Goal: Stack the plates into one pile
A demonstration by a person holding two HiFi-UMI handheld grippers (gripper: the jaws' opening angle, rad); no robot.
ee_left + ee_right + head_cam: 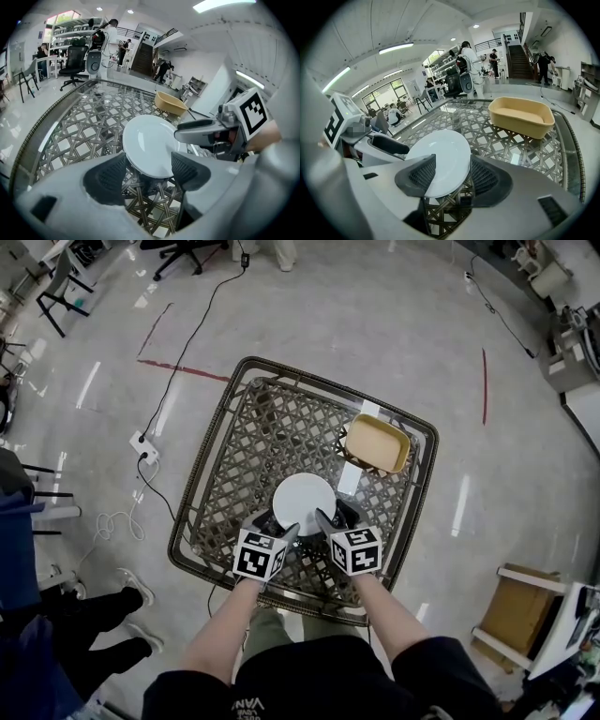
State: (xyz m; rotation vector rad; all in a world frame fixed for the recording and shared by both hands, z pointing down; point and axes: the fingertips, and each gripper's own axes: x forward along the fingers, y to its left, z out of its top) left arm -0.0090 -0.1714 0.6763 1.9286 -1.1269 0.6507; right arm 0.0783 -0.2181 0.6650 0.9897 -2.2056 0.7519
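A round white plate [303,501] lies on the glass-topped wicker table [200,486], near its front edge. My left gripper [278,527] reaches the plate's near-left rim, my right gripper [333,520] its near-right rim. In the left gripper view the plate [150,143] has its rim between wide-set jaws of the left gripper [149,171], and the pads do not clamp it. The right gripper view shows the plate [440,159] likewise between the spread jaws of the right gripper [452,176]. Each gripper appears in the other's view, at the plate's side. No other plate shows beneath.
A beige rectangular dish [377,442] stands at the table's right side, beyond the plate. A white strip [349,476] lies beside it. A power strip and cables [142,444] lie on the floor to the left. A wooden crate [517,612] sits to the right.
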